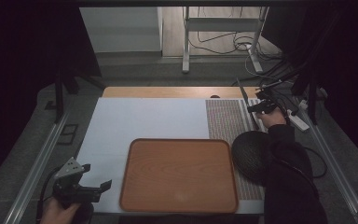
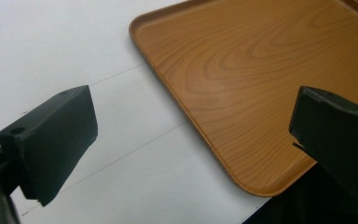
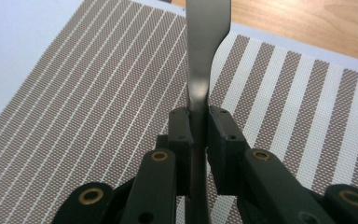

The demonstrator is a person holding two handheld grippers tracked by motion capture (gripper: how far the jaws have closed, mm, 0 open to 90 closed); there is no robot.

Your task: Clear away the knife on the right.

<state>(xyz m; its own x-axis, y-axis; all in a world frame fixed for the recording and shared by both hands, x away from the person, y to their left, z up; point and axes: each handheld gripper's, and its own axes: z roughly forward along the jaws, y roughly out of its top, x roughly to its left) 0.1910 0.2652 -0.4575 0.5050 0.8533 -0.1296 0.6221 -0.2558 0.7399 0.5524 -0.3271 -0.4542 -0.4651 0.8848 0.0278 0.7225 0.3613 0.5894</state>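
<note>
- right claw (image 3: 198,135) clamped on a flat metal utensil handle (image 3: 199,60), jaws pinching its narrow neck from both sides; handle widens toward the far end, smooth dull sheen. Which utensil it is: can't tell, working end hidden
- in high view the right claw (image 1: 261,107) sits far right over the woven placemat (image 1: 223,119), utensil (image 1: 242,91) angled up and away, looks lifted clear of the mat
- grip low on the thin neck probably keeps the piece from twisting in the jaws
- placemat: brown/cream woven stripes, fine on the left part, broad at the right edge; textured, should resist sliding
- left claw (image 2: 191,135) apart, empty, jaws wide, hanging above the near left corner of the tray (image 2: 242,70); reads as parked, waiting
- left claw (image 1: 86,184) at near left of the table (image 1: 135,116) in high view
- tray: wood-grain, rounded corners, low raised rim, nothing on it, centred near edge; likely the drop zone
- dark round mesh-looking object (image 1: 251,154) just right of tray, lying on the placemat
- table top white, matte
</note>
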